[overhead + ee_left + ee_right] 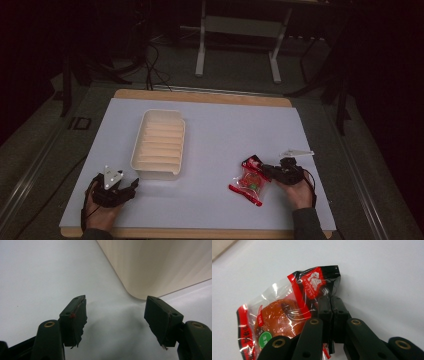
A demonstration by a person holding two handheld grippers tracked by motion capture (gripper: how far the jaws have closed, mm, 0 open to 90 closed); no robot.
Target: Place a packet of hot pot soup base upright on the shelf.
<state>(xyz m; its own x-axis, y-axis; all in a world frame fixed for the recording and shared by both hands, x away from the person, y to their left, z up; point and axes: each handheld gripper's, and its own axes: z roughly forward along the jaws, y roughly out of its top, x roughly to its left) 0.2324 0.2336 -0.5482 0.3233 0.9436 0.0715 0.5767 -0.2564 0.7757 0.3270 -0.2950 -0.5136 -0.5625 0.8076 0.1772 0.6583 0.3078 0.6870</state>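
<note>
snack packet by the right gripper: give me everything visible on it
The snack packet is a clear, crinkled plastic wrapper with red and black printed ends, white characters on the red, and a green round sticker. A round orange-brown item shows inside. It lies flat on the white table sheet, near the front right, apart from the cream tray. The right gripper is shut on the packet's edge beside its black sealed end. Nothing else touches it.

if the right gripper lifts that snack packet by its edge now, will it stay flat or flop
Probably flop: the right gripper pinches only thin, crinkled film at one end of the snack packet. The round orange piece inside looks like the heaviest part, so that end should hang down. The glossy film may be slippery, so it might slide.
</note>
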